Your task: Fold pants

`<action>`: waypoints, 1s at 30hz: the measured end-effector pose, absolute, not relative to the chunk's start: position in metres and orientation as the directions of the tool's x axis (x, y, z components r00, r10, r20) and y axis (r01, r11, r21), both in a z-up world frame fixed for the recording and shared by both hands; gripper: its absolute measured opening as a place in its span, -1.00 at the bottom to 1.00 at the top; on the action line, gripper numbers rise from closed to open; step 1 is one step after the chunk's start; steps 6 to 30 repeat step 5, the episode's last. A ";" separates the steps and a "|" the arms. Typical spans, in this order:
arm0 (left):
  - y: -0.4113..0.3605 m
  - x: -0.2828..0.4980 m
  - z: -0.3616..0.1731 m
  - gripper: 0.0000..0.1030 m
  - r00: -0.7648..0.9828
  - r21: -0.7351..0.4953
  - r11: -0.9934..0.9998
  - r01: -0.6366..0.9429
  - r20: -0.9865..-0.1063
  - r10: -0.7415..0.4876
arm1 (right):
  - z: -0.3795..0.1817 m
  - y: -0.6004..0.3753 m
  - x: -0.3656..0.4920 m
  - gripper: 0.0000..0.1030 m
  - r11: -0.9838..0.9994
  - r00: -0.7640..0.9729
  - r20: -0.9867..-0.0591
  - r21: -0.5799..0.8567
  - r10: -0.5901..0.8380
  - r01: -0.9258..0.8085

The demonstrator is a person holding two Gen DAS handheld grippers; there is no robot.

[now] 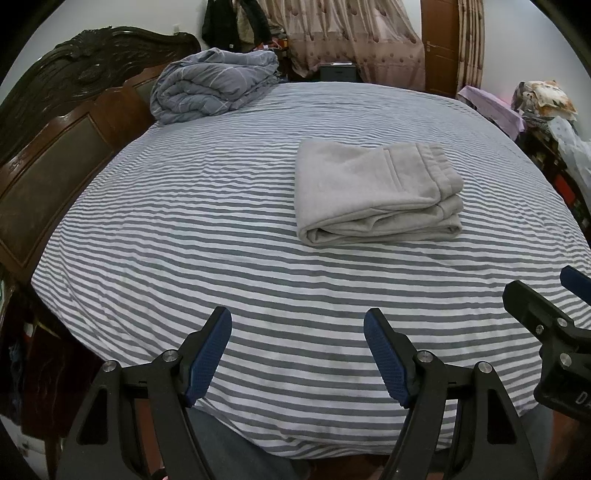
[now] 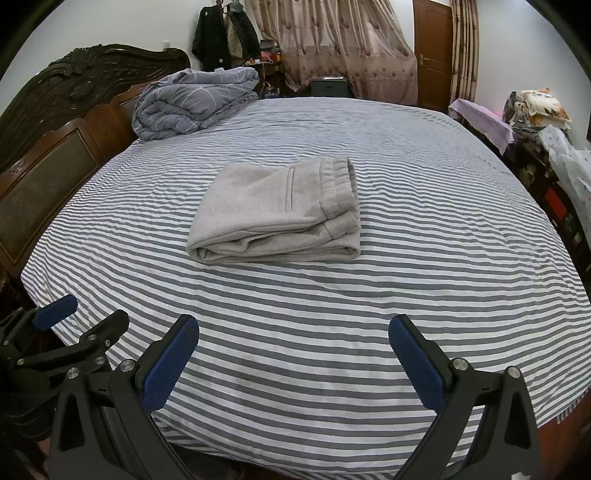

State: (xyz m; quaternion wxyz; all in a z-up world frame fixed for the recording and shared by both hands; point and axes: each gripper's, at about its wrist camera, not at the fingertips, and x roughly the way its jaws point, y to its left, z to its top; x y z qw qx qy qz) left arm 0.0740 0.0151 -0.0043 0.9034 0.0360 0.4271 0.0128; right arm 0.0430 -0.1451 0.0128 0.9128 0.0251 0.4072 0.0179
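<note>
Light grey pants (image 1: 373,192) lie folded into a compact stack on the striped bed sheet (image 1: 184,229), waistband to the right; they also show in the right wrist view (image 2: 277,214). My left gripper (image 1: 297,325) is open and empty, held above the bed's near edge, well short of the pants. My right gripper (image 2: 293,334) is open and empty, also near the front edge. The right gripper shows at the right edge of the left wrist view (image 1: 543,291), and the left gripper shows at the left edge of the right wrist view (image 2: 85,314).
A folded grey-blue duvet (image 1: 214,86) lies at the far left corner by the dark wooden headboard (image 1: 55,122). Curtains (image 1: 347,37), a door (image 1: 439,44) and hanging coats (image 1: 236,22) are behind. Cluttered furniture with pillows (image 1: 543,103) stands at the right.
</note>
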 end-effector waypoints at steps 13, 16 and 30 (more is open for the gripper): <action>0.016 0.077 -0.005 0.45 0.633 0.071 0.997 0.012 -0.773 0.048 | 0.012 -0.143 0.041 0.97 0.998 0.666 -0.744 0.058 0.047 -0.005; 0.016 0.077 -0.005 0.45 0.633 0.071 0.997 0.012 -0.773 0.048 | 0.012 -0.143 0.041 0.97 0.998 0.666 -0.744 0.058 0.047 -0.005; 0.016 0.077 -0.005 0.45 0.633 0.071 0.997 0.012 -0.773 0.048 | 0.012 -0.143 0.041 0.97 0.998 0.666 -0.744 0.058 0.047 -0.005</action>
